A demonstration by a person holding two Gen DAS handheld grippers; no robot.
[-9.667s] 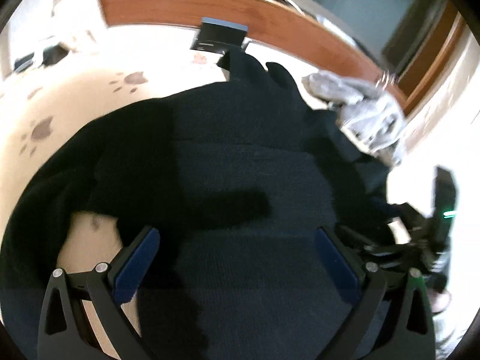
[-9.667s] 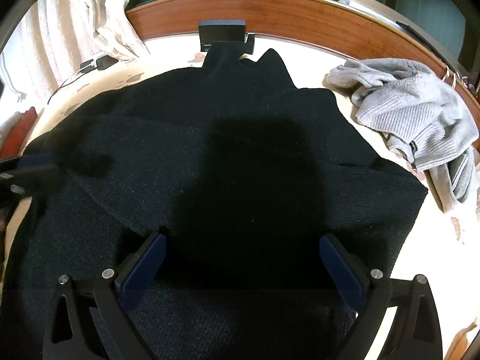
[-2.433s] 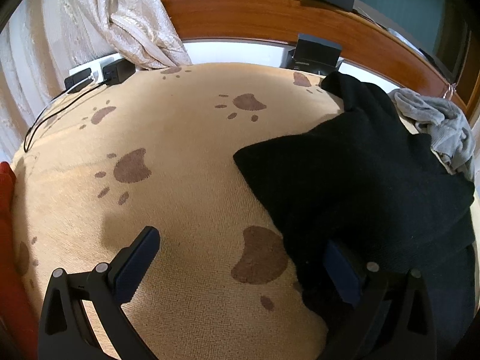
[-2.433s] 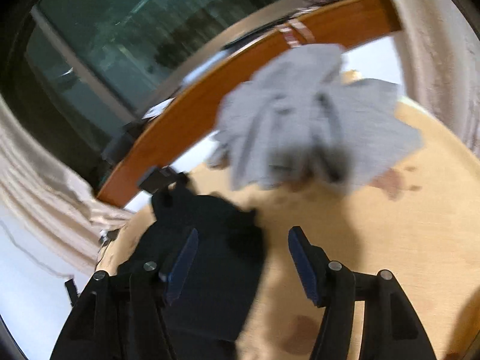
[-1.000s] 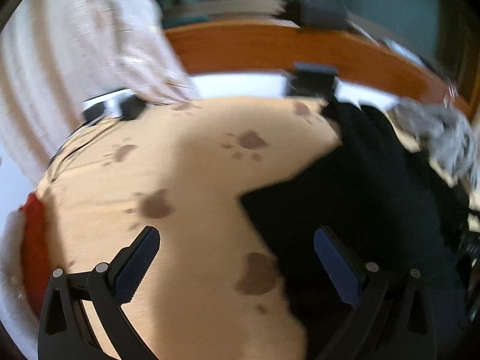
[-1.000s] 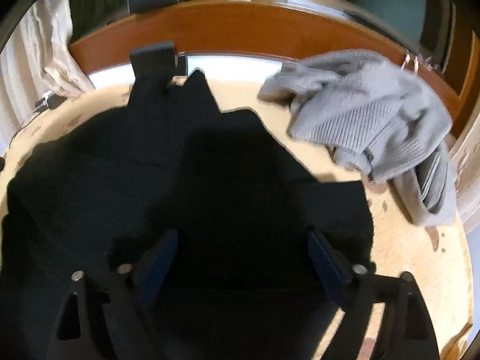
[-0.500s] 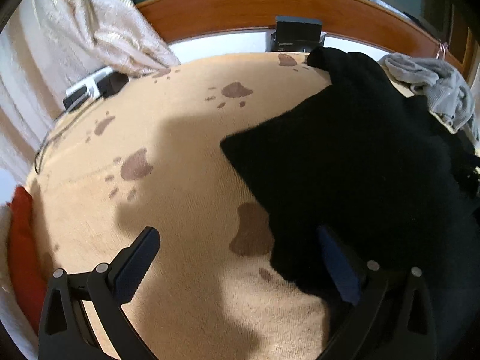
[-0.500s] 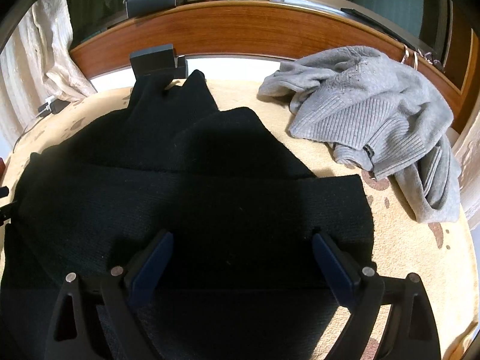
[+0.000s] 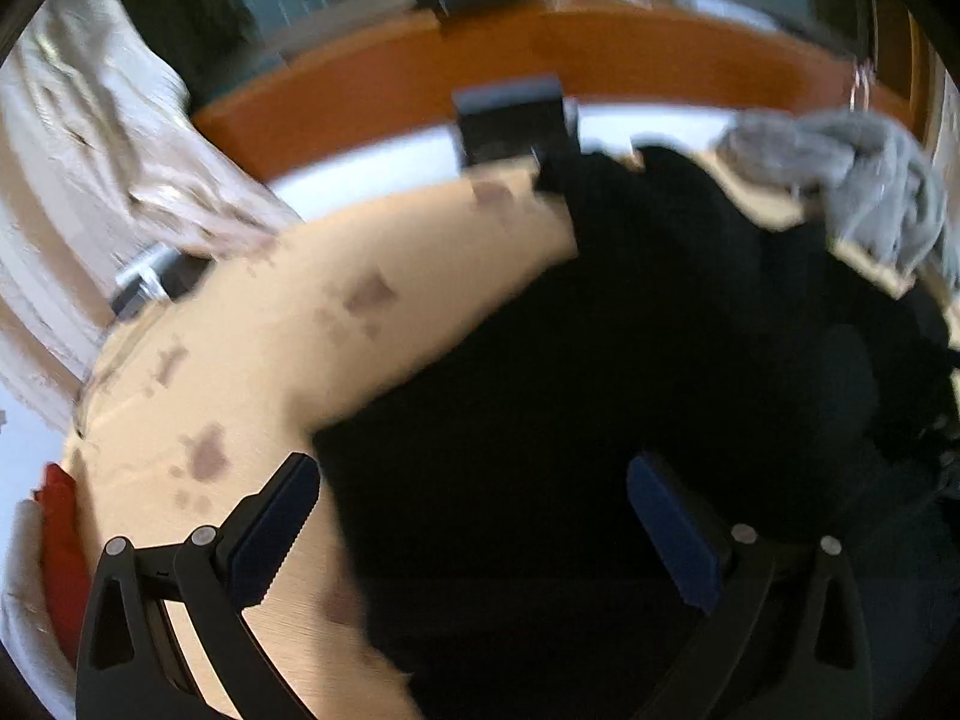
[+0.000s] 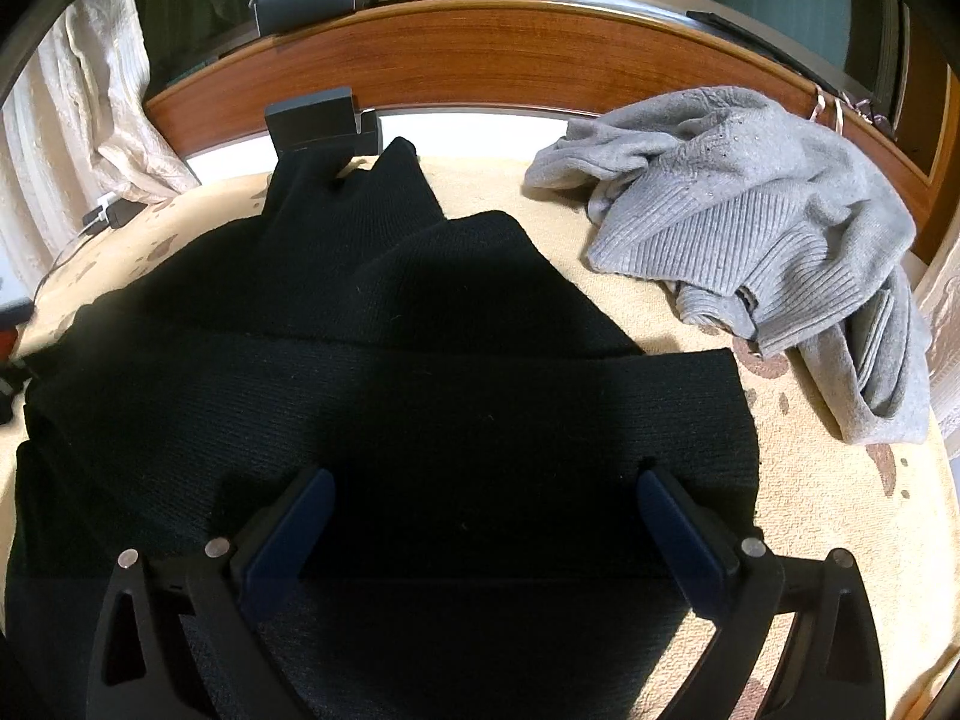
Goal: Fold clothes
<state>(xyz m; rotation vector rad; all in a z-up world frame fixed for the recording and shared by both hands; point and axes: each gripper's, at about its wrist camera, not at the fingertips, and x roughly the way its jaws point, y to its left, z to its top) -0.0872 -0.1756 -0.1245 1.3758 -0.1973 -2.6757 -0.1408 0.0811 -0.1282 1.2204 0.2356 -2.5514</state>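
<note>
Black knit sweater mid-fold on paw-print blanket; both grippers empty, jaws apart.

The black sweater (image 10: pixel 384 396) lies partly folded across the paw-print blanket (image 9: pixel 288 324), a band doubled over its lower body. The right gripper (image 10: pixel 480 516) and left gripper (image 9: pixel 474 498) hover over it, spread wide, holding nothing. A grey sweater (image 10: pixel 768 222) lies crumpled at the right, apart. Judgement: the next fold should start by pinching both layers at the edge and keeping the corners level.
</note>
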